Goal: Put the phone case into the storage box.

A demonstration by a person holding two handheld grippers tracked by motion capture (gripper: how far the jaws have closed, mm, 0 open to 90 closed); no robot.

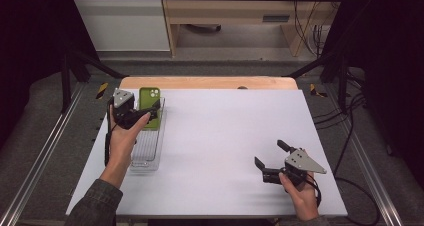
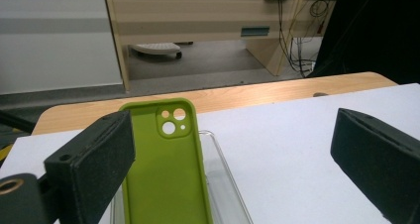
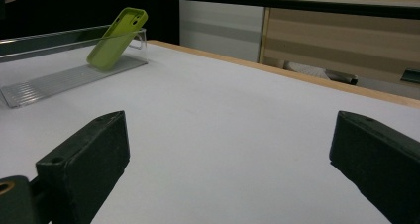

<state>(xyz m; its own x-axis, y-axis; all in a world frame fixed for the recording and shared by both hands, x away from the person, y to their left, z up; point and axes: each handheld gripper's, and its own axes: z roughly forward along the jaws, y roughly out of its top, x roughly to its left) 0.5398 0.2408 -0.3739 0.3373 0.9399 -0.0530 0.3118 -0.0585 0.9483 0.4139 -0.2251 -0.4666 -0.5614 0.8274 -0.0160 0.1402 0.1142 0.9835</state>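
Observation:
A green phone case leans upright against the far end of a clear plastic tray at the table's left. The person's left hand holds my left gripper over the tray's far end, open. In the left gripper view the case stands between the wide-apart jaws of the left gripper, close to the left jaw, camera cut-out at the top. My right gripper rests low at the table's front right, open and holding nothing. In the right gripper view the case is far off beyond the right gripper.
A white sheet covers the table, with a wooden edge at the back. In the right gripper view the tray lies far to the left. Metal rails run along both table sides; cables trail at the right.

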